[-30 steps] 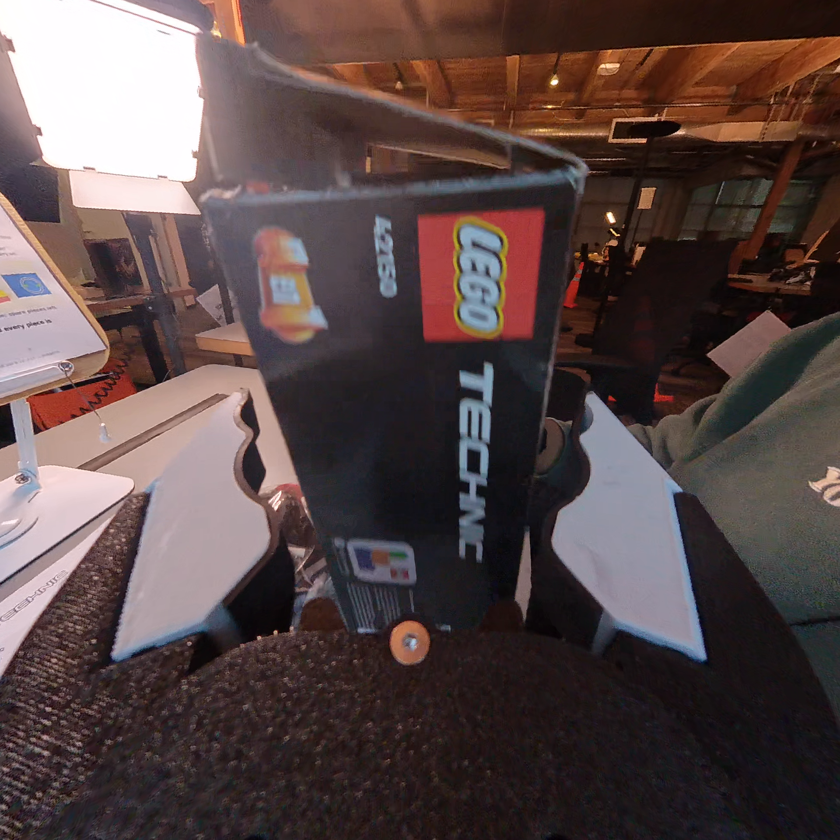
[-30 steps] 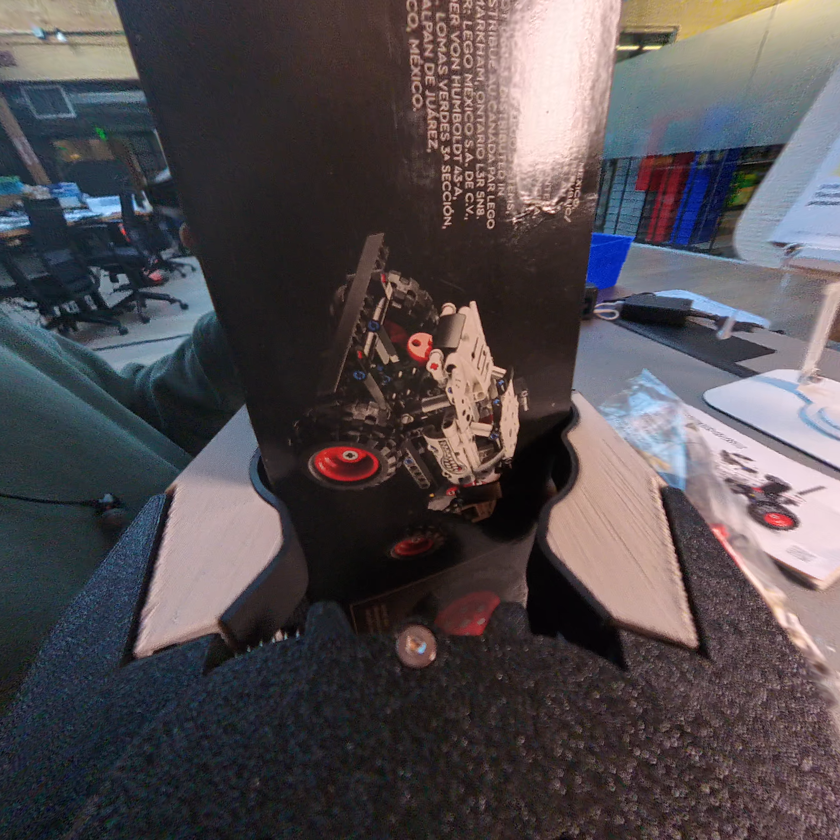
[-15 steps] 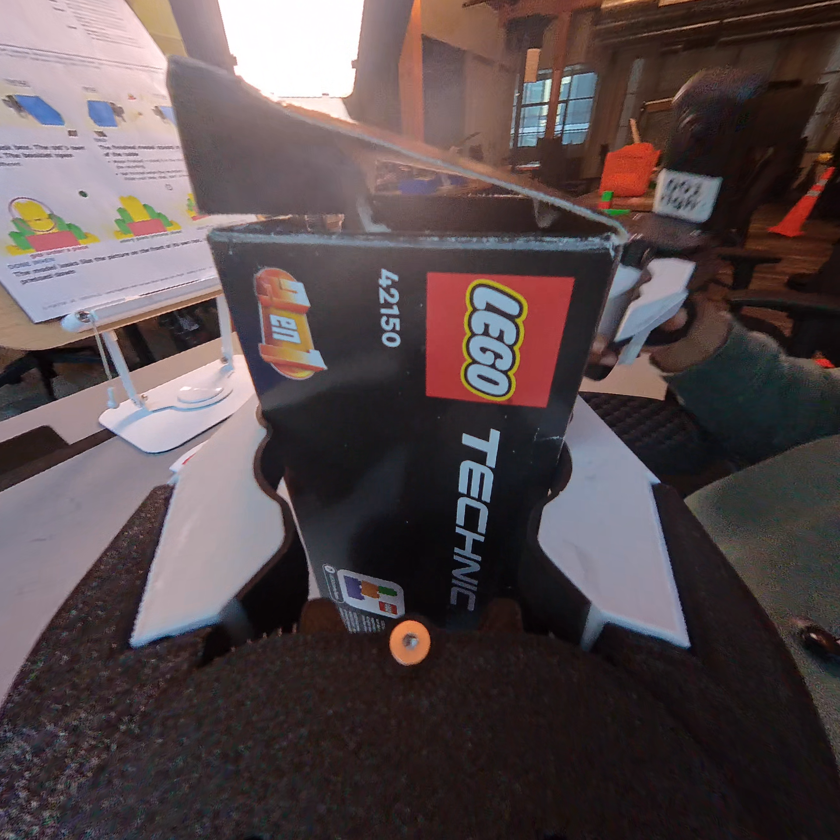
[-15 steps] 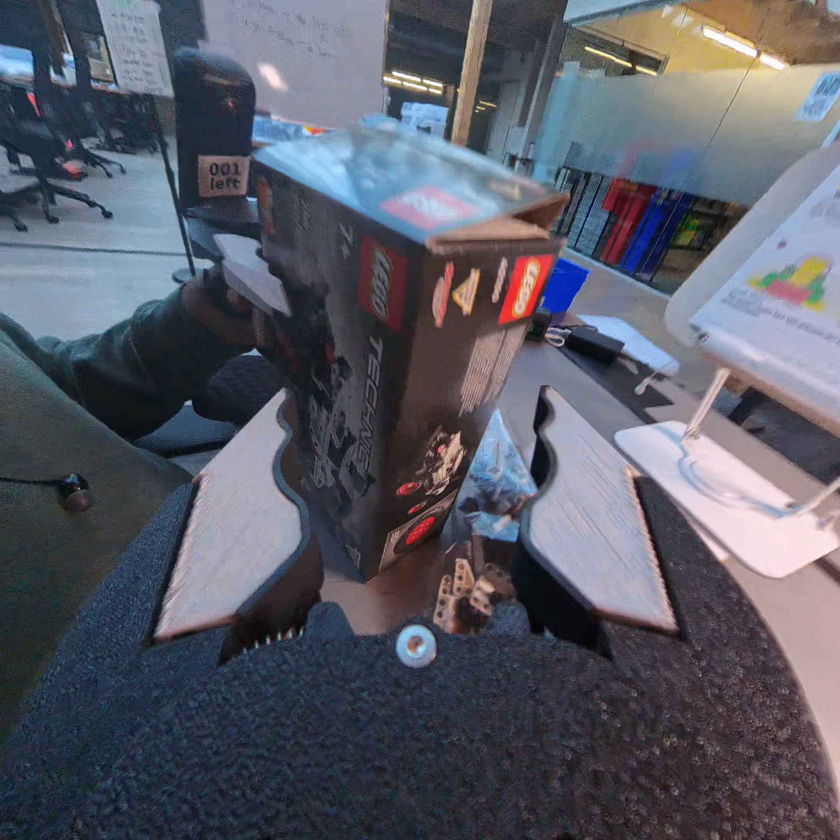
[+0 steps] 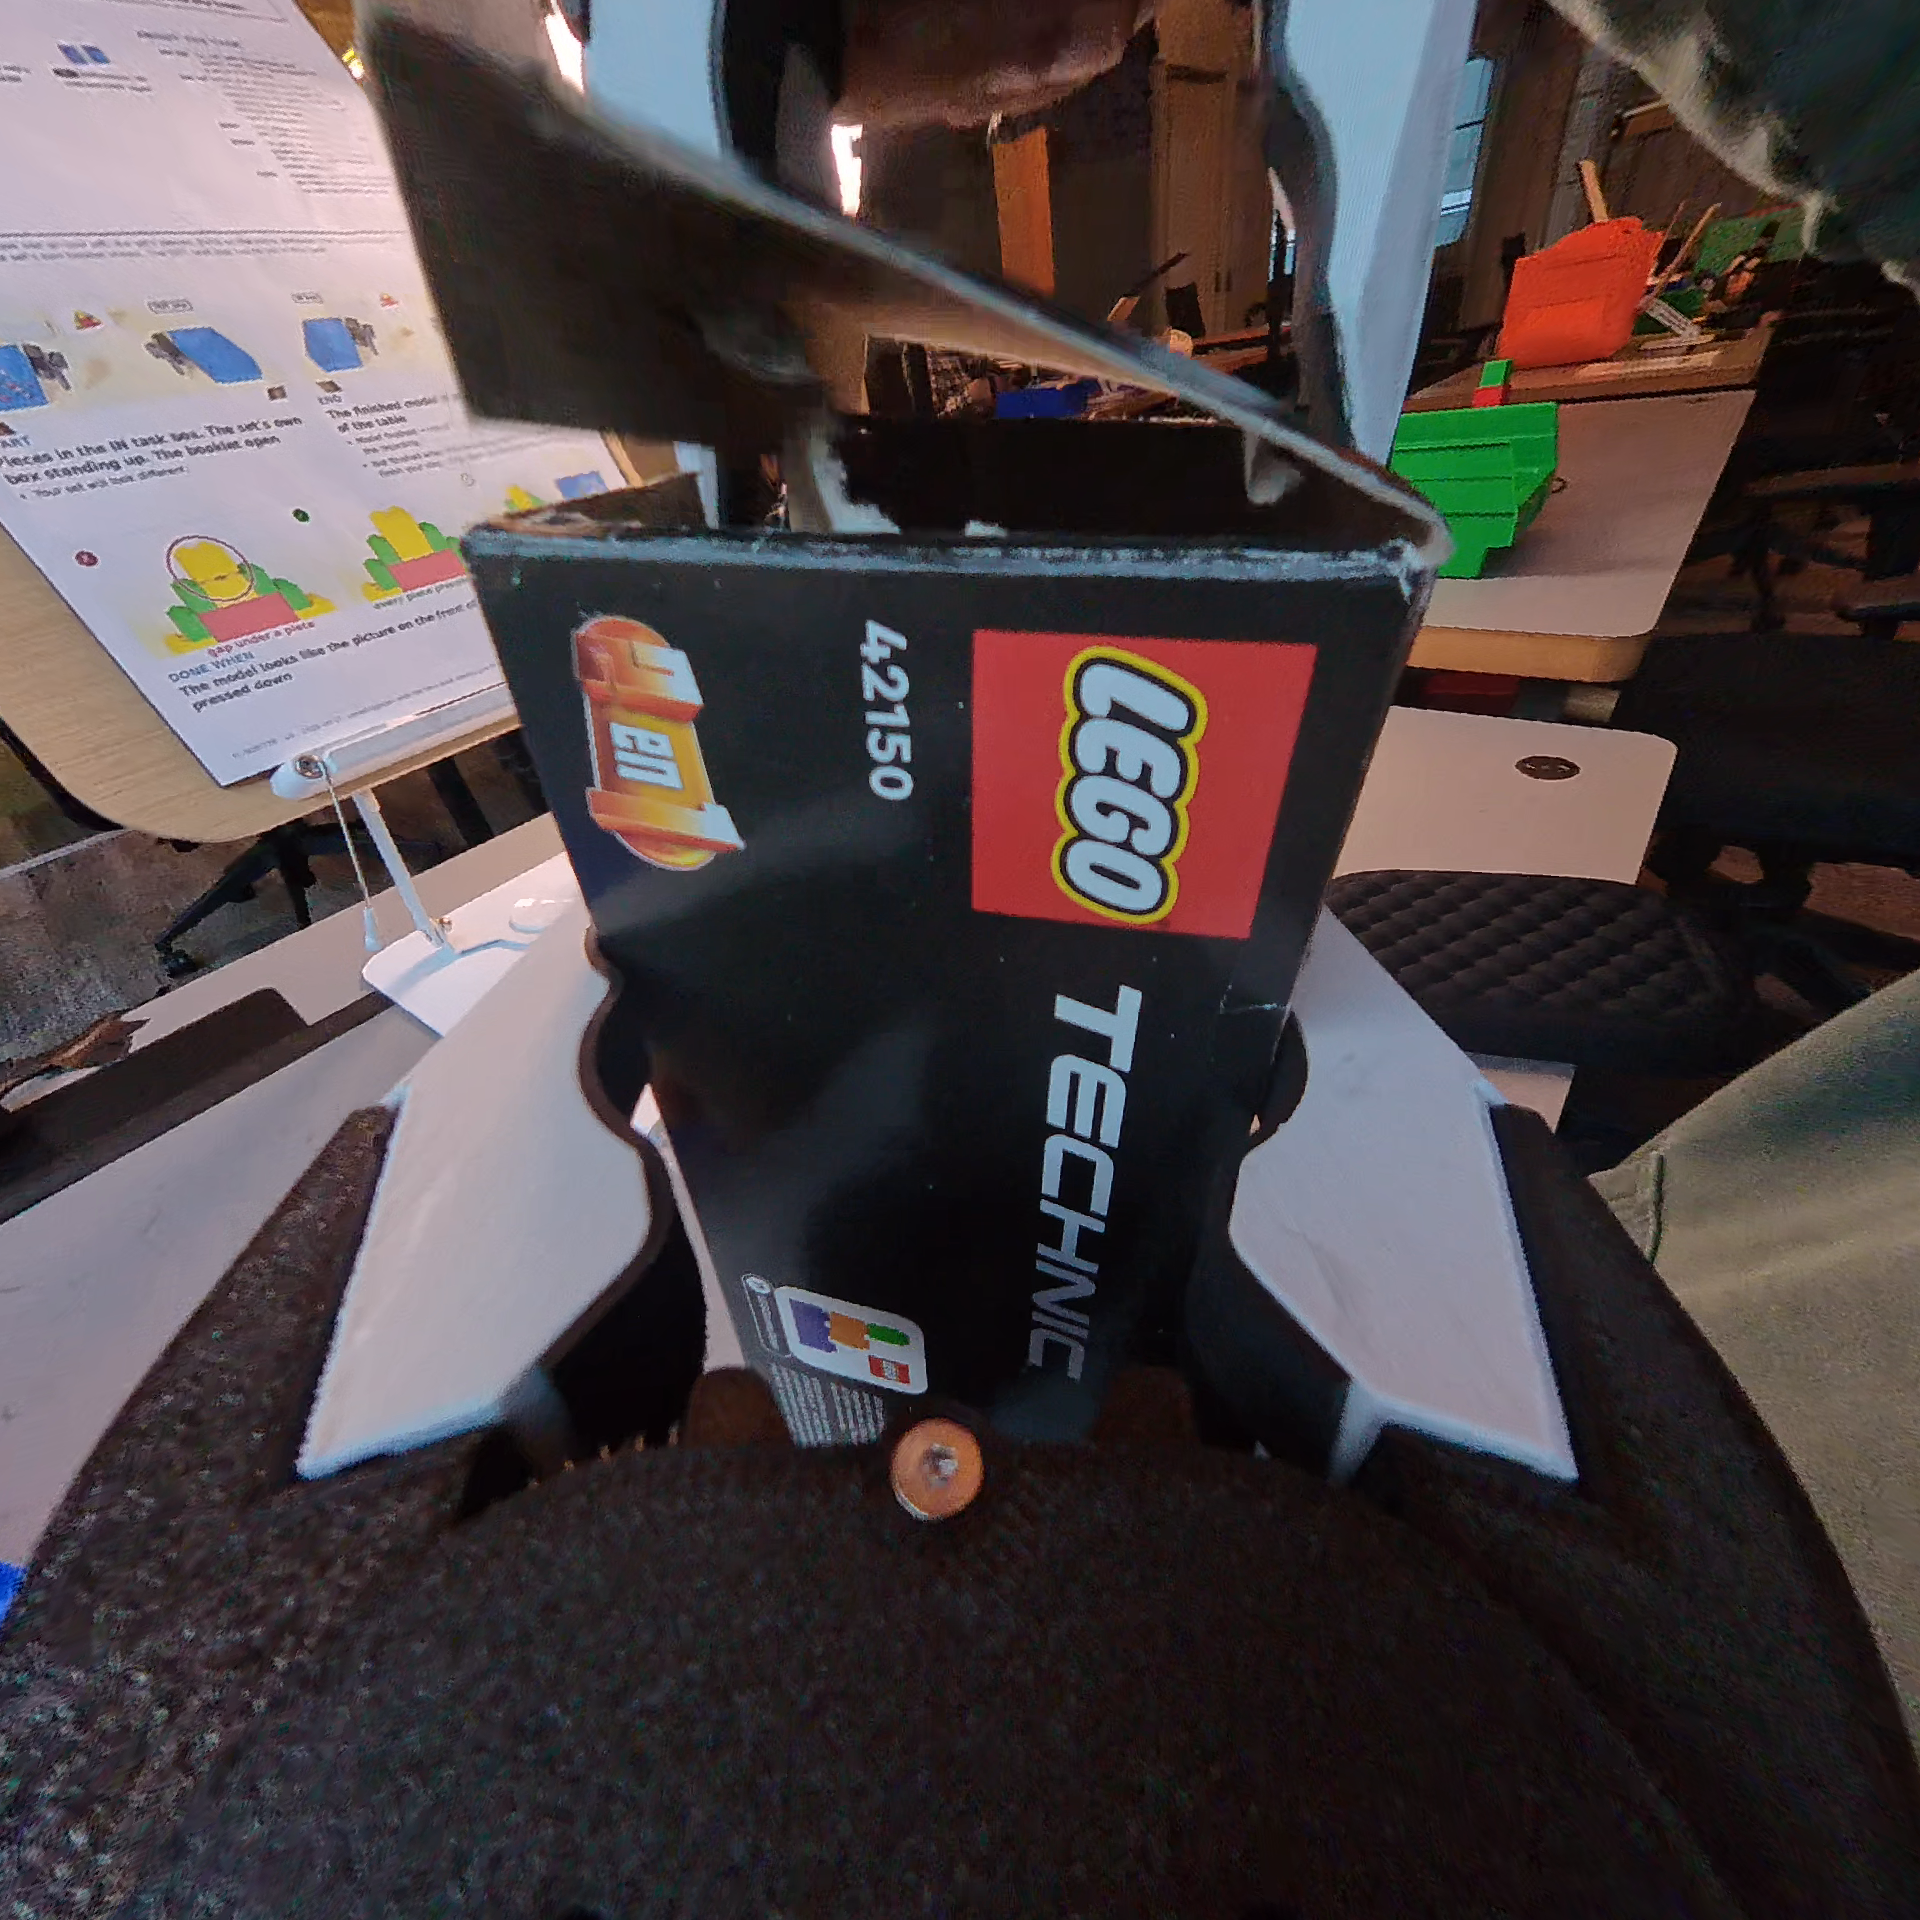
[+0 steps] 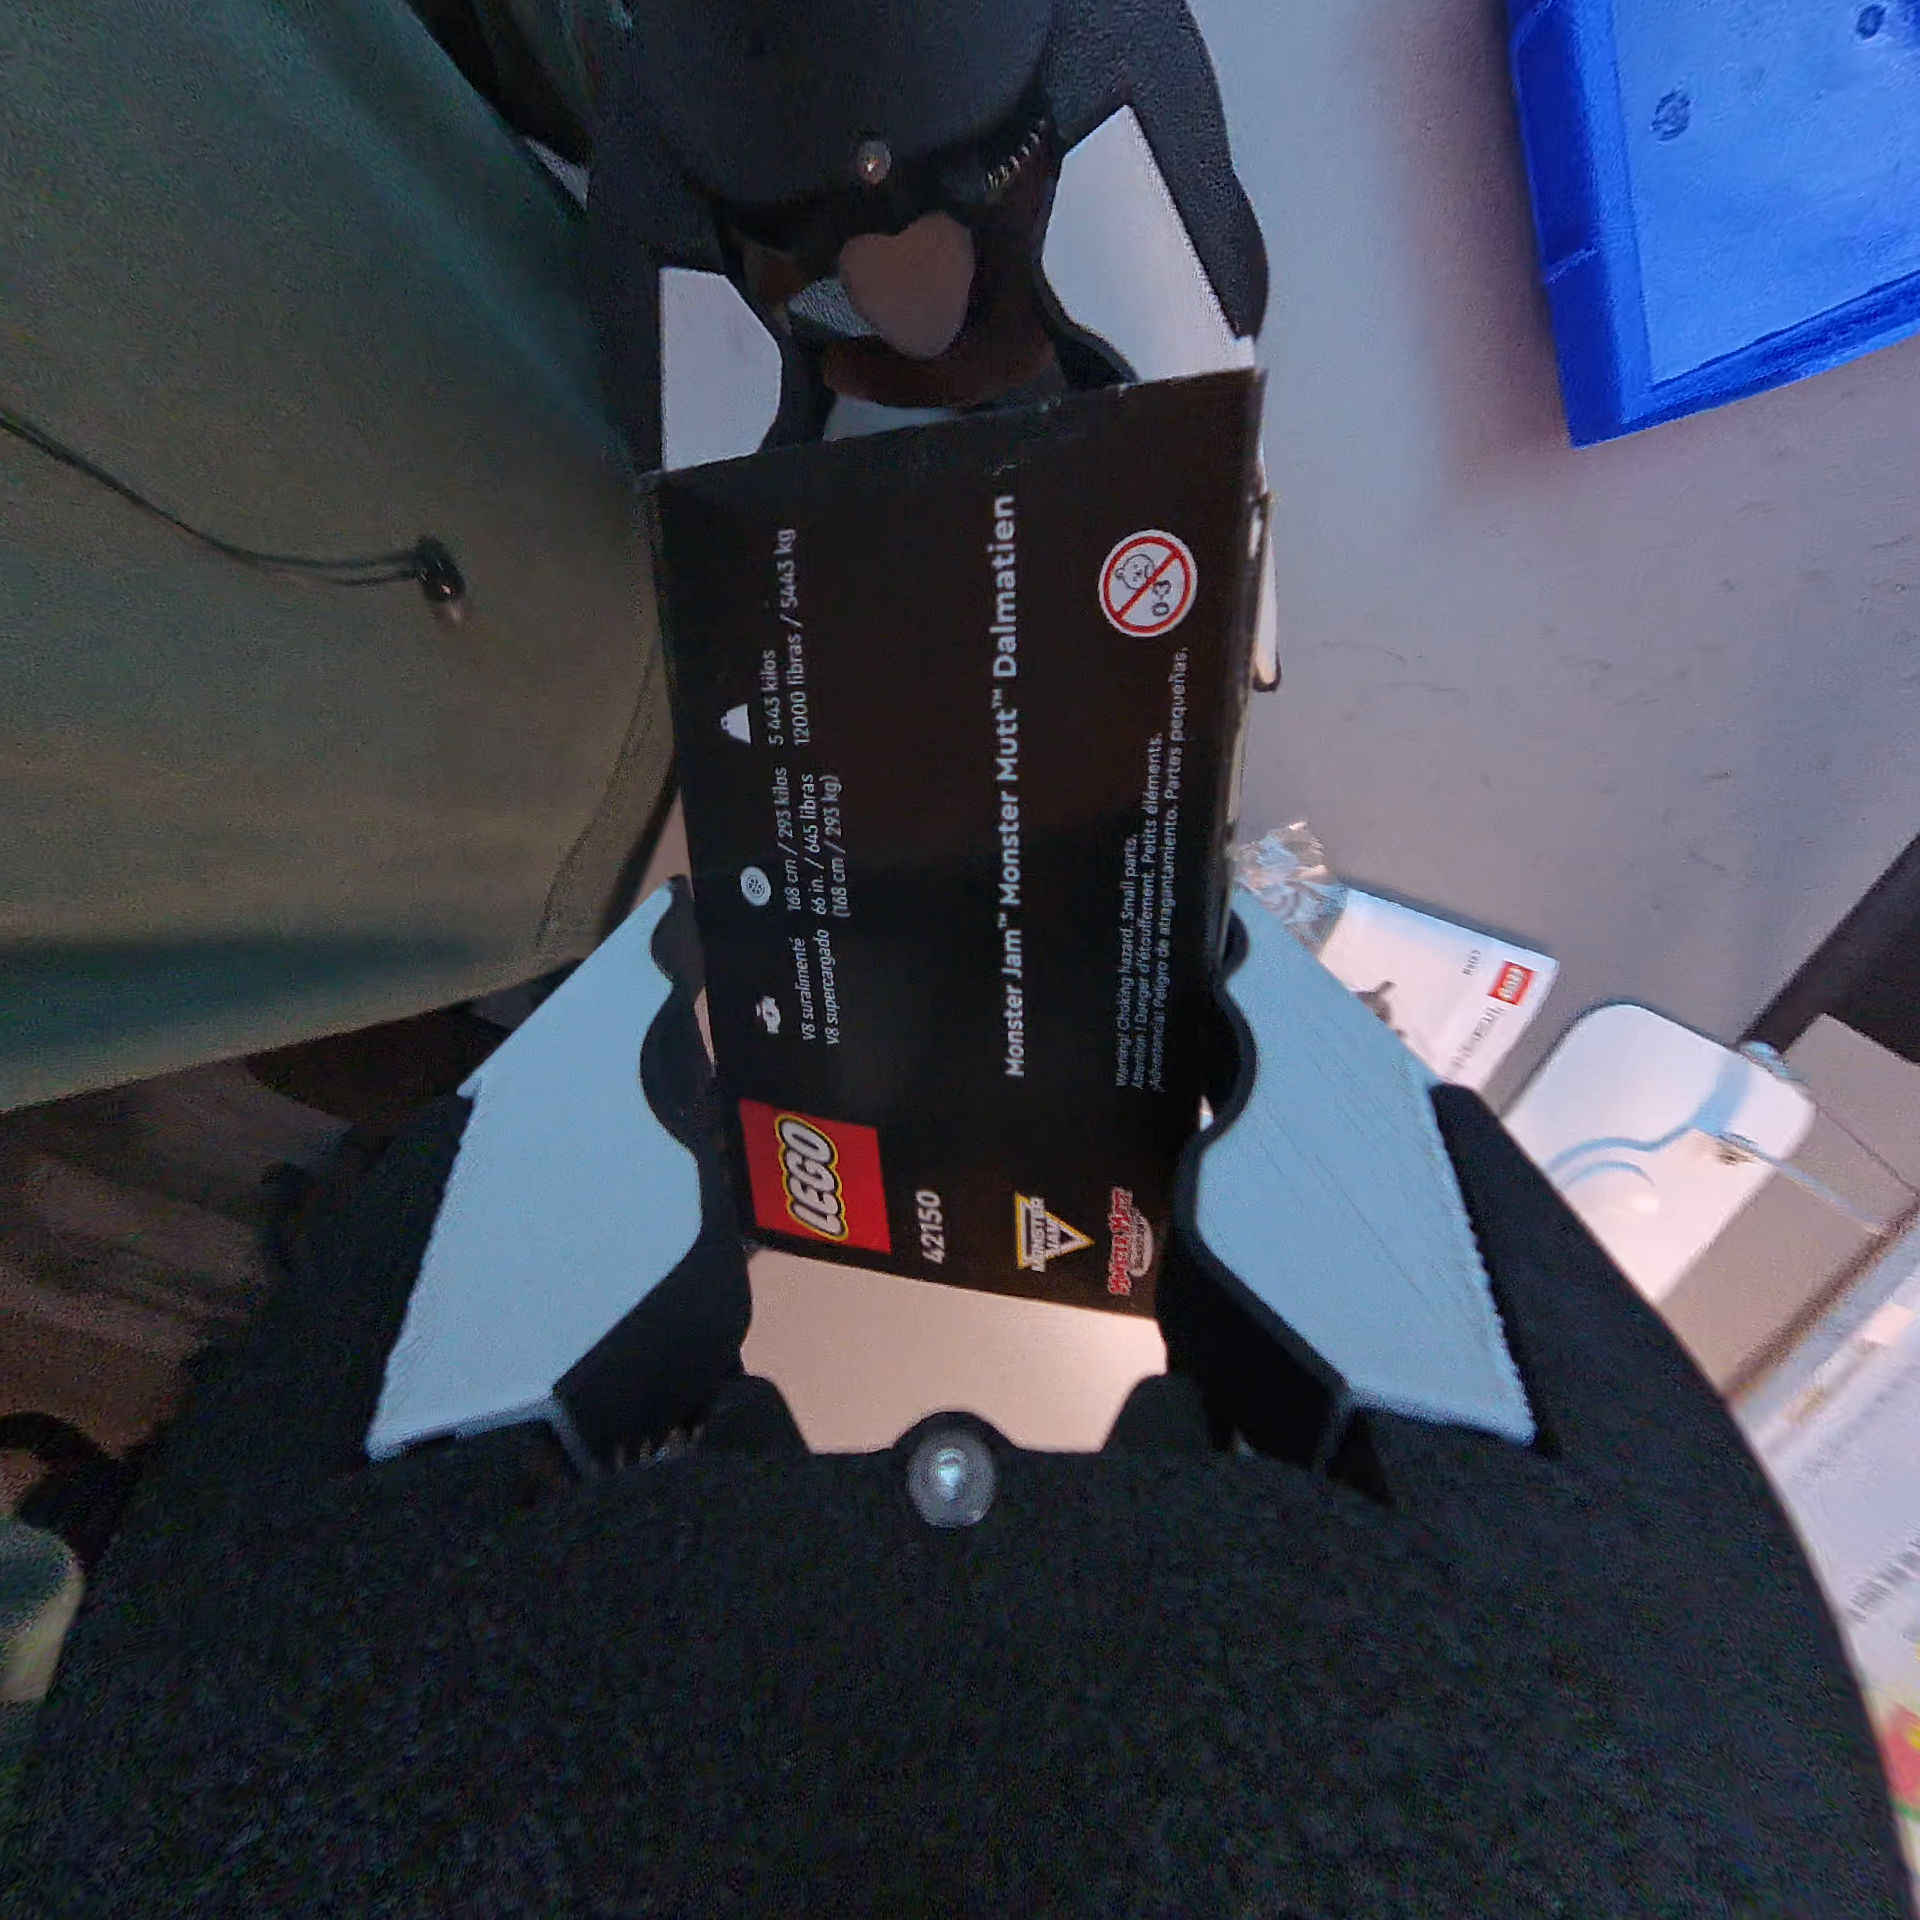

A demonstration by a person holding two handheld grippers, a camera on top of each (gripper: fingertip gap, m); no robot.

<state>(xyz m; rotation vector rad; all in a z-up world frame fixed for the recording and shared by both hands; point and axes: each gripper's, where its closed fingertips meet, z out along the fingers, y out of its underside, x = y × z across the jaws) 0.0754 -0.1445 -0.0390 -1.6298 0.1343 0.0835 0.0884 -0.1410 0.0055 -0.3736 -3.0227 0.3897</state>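
Pale grey tabletop (image 6: pixel 1558 623) in an open workshop, with desks and green and orange bins (image 5: pixel 1475 468) far behind, lies under a two-handed hold on a toy box. A person in a green sweatshirt (image 6: pixel 260 623) sits close on one side. The black cardboard building-brick set box (image 5: pixel 935 935), marked with a red logo patch, is off the table and caught end to end. The left gripper (image 5: pixel 951 987) pinches its narrow sides near one end, both white fingers pressed flat against the card. The right gripper (image 6: pixel 951 904) clamps the opposite end from above and looks down the box's length towards the table. At the far end in the left wrist view the box's top flap (image 5: pixel 727 291) stands open and bent upward, and the right gripper's fingers flank that opening. An instruction sheet on a tilted stand (image 5: pixel 208 416) stands to one side; a blue bin (image 6: pixel 1714 208), the stand's white foot (image 6: pixel 1652 1122), a printed booklet (image 6: pixel 1455 987) and a crumpled clear bag (image 6: pixel 1283 862) lie on the table below. Thin card like this probably calls for even, modest pressure from both claws, applied near the folded edges where the walls are stiffest. Both wrists should turn together so the box neither twists nor buckles.
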